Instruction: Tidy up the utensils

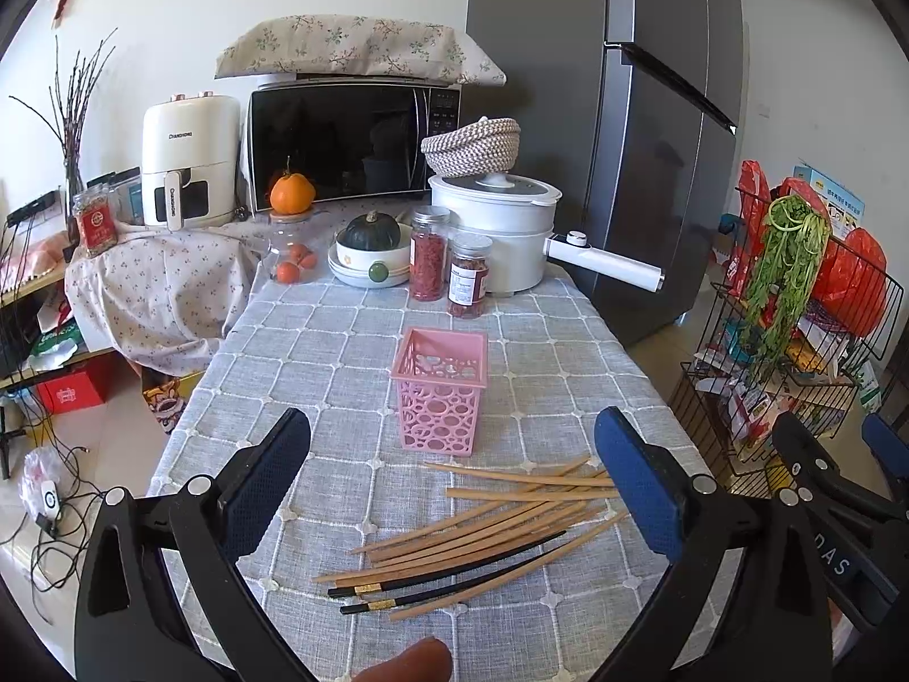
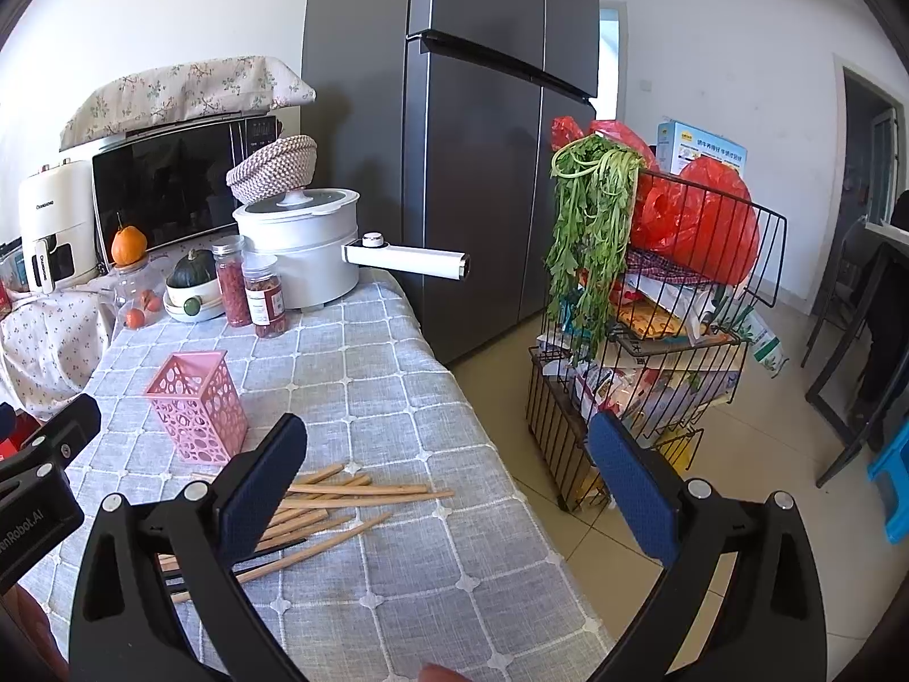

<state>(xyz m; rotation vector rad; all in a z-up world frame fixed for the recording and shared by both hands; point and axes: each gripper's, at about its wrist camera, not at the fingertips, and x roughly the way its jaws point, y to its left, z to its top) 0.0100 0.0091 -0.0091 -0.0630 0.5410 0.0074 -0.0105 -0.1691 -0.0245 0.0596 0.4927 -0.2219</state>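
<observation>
Holding both grippers above the tabletop (image 1: pixel 352 329), we kept the left gripper (image 1: pixel 454 489) and right gripper (image 2: pixel 449 489) spread wide, grasping nothing. The chopsticks (image 1: pixel 483 528) lay scattered on the checked cloth, just beside the upright pink basket (image 1: pixel 440 392).

White walls (image 2: pixel 710 57) enclose a daylit room with a beige tiled floor (image 2: pixel 755 398). Ahead of the jaws a tall dark-grey fridge (image 1: pixel 596 113) stands beside a microwave (image 1: pixel 352 142), and off to their right is a black wire rack (image 2: pixel 653 352).
</observation>
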